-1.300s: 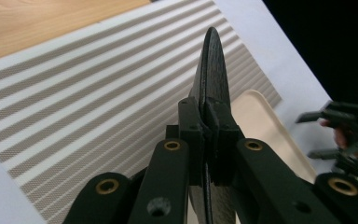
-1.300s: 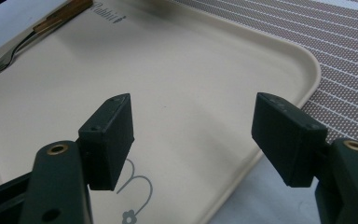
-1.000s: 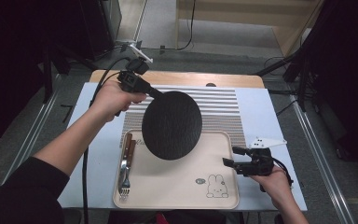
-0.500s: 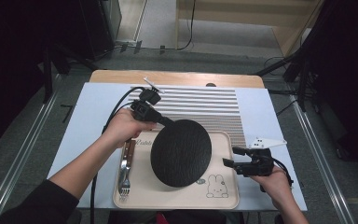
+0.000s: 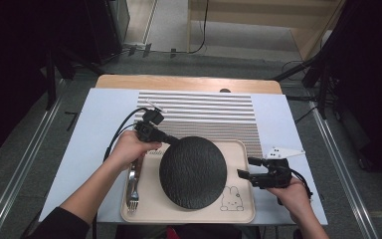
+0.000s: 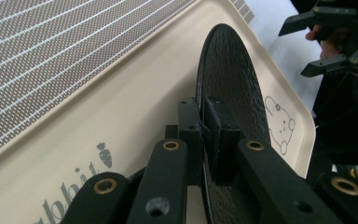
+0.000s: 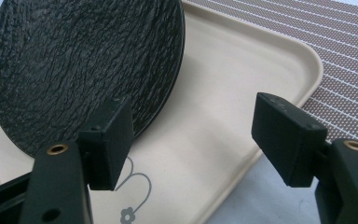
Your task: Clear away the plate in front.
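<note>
A round black textured plate (image 5: 193,172) hangs tilted over the beige tray (image 5: 238,216), its low edge close to the tray floor. My left gripper (image 5: 166,138) is shut on the plate's upper left rim. In the left gripper view the jaws (image 6: 204,121) pinch the plate (image 6: 233,79) edge-on above the tray (image 6: 135,93). My right gripper (image 5: 244,167) stands open at the tray's right edge, holding nothing. In the right gripper view its jaws (image 7: 193,135) frame the tray (image 7: 242,65), with the plate (image 7: 84,65) to their left.
A fork (image 5: 133,189) lies along the tray's left side, next to my left hand. A rabbit drawing (image 5: 231,199) marks the tray's near right corner. A brown striped mat (image 5: 199,109) lies beyond the tray on the pale table cover (image 5: 99,114).
My left hand has brought the plate down and toward me, from above the striped mat to low over the tray. The right gripper has stayed put.
</note>
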Available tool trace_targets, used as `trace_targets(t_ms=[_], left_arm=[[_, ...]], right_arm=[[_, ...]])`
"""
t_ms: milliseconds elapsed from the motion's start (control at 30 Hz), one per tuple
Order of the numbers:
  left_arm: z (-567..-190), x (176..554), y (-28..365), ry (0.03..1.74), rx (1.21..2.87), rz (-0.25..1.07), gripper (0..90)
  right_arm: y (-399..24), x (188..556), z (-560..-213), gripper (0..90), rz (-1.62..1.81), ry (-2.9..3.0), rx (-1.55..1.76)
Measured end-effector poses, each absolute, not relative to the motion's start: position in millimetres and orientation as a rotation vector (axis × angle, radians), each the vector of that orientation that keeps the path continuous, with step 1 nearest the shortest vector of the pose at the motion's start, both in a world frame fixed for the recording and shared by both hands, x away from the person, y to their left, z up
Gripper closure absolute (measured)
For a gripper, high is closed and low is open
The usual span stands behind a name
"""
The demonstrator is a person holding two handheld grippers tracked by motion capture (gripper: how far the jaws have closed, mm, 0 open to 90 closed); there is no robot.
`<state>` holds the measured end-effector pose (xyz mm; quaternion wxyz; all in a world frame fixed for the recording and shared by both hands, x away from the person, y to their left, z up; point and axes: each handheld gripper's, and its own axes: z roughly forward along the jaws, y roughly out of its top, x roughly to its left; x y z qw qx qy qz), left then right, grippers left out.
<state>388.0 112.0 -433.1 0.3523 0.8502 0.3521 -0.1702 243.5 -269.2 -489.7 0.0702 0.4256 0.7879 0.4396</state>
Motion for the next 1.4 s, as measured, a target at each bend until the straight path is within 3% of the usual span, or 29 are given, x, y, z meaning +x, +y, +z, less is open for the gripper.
trace_targets(t_ms=[167,533,833,933,1033,1267,1400], left_arm=[[-441.5,386.4,116.1,0.897,2.211,-0.378,82.7],[-466.1,387.9,130.0,0.959,2.172,-0.387,79.7],[-477.4,385.2,130.8,0.946,2.241,-0.312,75.6],[-483.3,382.2,126.7,0.911,2.337,-0.245,70.6],[-481.0,381.0,128.7,0.883,2.304,-0.217,66.3],[-473.7,380.0,134.5,0.843,2.266,-0.187,46.9],[-471.1,379.3,137.0,0.821,2.275,-0.185,46.3]], right_arm=[[-267.4,243.3,-489.9,28.6,1.314,2.383,1.280],[-266.3,243.5,-490.6,28.6,1.310,2.390,1.266],[-263.8,243.5,-490.7,28.6,1.308,2.401,1.261],[-263.4,243.3,-490.6,28.6,1.307,2.401,1.263],[-263.1,243.3,-490.5,28.6,1.307,2.402,1.260],[-262.5,243.1,-491.3,28.6,1.301,2.412,1.253],[-263.1,242.6,-491.2,28.6,1.303,2.411,1.257]])
